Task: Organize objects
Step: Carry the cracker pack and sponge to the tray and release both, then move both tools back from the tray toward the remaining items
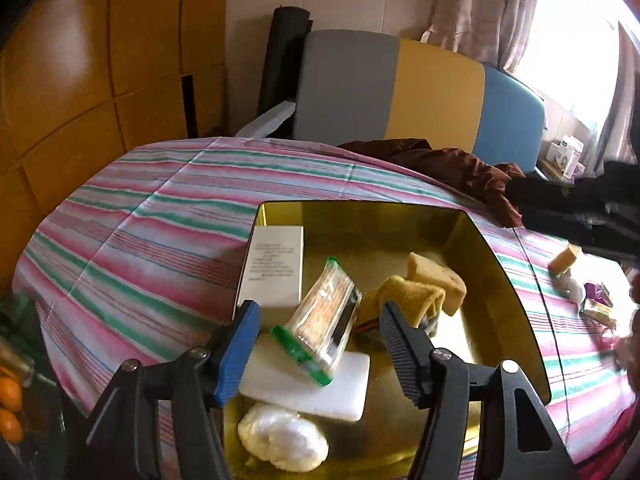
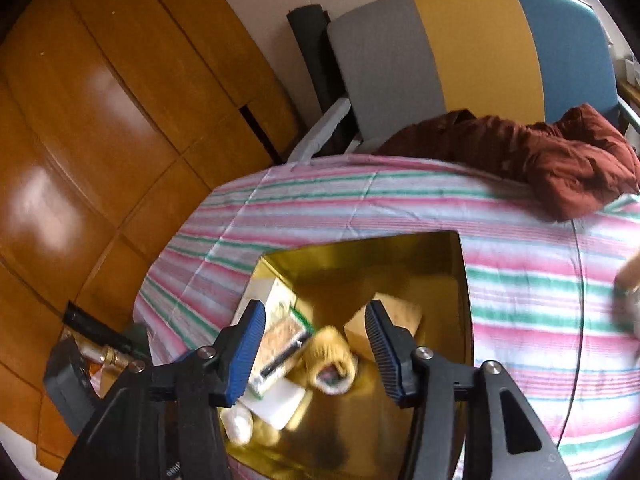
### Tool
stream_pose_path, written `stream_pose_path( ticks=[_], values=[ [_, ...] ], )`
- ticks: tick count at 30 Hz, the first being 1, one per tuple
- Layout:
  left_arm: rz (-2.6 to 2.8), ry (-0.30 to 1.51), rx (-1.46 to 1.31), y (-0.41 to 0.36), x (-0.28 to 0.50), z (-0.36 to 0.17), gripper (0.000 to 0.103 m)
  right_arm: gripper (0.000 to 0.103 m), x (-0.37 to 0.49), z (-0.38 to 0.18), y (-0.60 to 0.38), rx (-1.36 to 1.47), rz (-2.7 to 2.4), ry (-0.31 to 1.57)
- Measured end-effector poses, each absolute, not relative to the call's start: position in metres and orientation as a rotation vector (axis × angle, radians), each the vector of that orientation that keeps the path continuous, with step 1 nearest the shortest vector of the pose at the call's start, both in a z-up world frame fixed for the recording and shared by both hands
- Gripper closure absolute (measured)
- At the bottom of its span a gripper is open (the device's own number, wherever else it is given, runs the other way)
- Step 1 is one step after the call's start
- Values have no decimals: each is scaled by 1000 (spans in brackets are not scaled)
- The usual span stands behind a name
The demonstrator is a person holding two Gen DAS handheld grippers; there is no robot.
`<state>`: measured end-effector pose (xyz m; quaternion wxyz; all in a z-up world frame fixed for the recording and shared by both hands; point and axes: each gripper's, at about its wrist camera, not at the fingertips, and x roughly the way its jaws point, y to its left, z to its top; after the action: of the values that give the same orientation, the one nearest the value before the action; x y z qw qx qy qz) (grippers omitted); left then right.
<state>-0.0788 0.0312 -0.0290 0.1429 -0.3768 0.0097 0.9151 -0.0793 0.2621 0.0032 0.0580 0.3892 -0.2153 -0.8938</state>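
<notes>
Striped cloth in pink, green and white covers the table, and on it sits the gold tin, open-topped, with a chair in grey, yellow and blue behind. We judge we are at the dropping-in step — both grippers hang over the tin with things loose below them.

Our left gripper stands partly open with nothing pressed between its pads; the clear packet with green ends lies between and just below the jaws, tilted, its lower green end propped on the white slab. Its long axis runs from that near-left end up and away to the right, towards the tin's middle. Beside it we see a white printed box along the left wall, a tan sponge, a yellow cloth and a white bag at the near corner.

Our right gripper is likewise partly open and holds nothing; a yellow roll, blurred, lies below it in the tin, its open end facing us.

To do this well, we would lift both grippers straight up clear of the rim before swinging out, so no finger catches the propped packet — it looks ready to slide. More small things wait on the cloth to the right.
</notes>
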Motion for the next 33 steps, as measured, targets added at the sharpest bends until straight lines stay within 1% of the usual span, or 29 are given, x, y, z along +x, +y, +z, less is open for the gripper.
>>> stream_pose_path(
  ticks=[3,14,18,22,33],
  values=[
    [2641,19,-1089,29,-71,-27,34,50,-70,-4,260,1215,-2700,-651],
    [2662,30,-1039,30,-49,-13,29,48,-39,-14,244,1256,-2782,-485],
    [2670,34,-1033,31,-43,-12,24,48,-32,-15,239,1254,-2828,-415],
    [2664,42,-1028,35,-38,-11,23,48,-26,-15,235,1250,-2863,-372],
    [2645,87,-994,48,-27,-6,22,48,-9,-19,246,1259,-2892,-399]
  ],
)
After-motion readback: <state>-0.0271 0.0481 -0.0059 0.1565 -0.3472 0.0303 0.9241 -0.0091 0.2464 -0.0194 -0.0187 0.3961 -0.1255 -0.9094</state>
